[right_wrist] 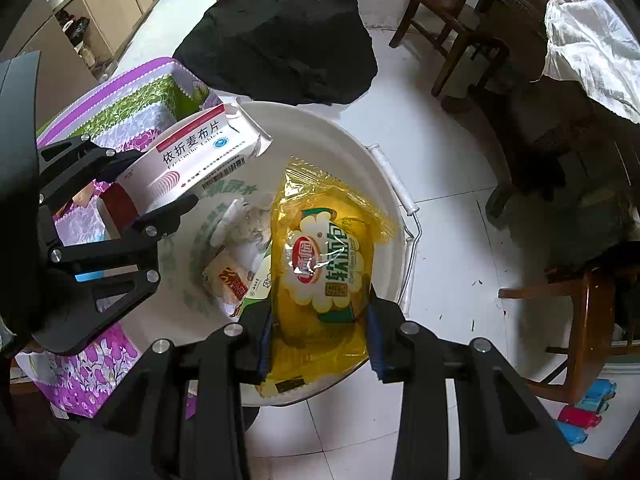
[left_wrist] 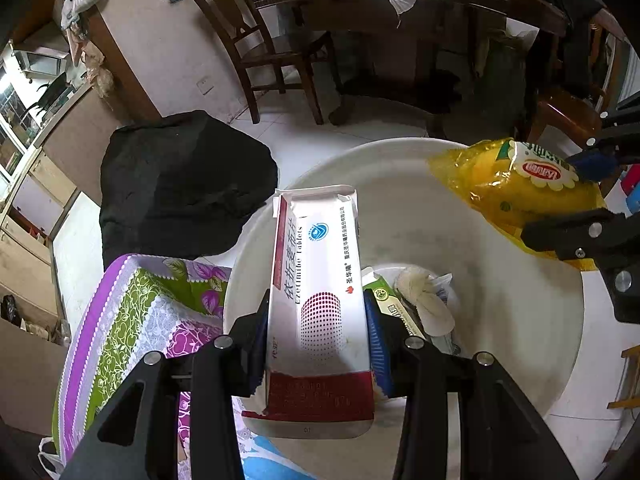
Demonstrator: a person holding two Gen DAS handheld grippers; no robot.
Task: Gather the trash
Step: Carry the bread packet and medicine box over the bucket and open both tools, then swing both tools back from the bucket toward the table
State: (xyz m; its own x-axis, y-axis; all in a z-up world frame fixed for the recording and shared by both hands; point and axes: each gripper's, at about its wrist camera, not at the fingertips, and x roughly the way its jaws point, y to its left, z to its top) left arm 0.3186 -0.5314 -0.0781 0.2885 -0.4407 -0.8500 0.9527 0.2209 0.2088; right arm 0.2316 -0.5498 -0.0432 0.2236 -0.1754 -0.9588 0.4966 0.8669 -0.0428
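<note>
My left gripper (left_wrist: pixel 316 336) is shut on a white and red medicine box (left_wrist: pixel 316 280) and holds it over the white bucket (left_wrist: pixel 520 320). My right gripper (right_wrist: pixel 320 328) is shut on a yellow snack wrapper (right_wrist: pixel 320 264) and holds it above the same bucket (right_wrist: pixel 384 184). In the bucket's bottom lie crumpled tissue (right_wrist: pixel 244 228), a small orange packet (right_wrist: pixel 228 280) and a green carton (left_wrist: pixel 392 300). The right gripper with the wrapper (left_wrist: pixel 516 184) shows at the right of the left wrist view. The left gripper with the box (right_wrist: pixel 200 152) shows at the left of the right wrist view.
A table with a purple and green floral cloth (left_wrist: pixel 132 320) stands left of the bucket. A black bag (right_wrist: pixel 280 28) lies on the white tile floor beyond it. Wooden chairs (left_wrist: pixel 264 48) and a dark table (right_wrist: pixel 560 92) stand further back.
</note>
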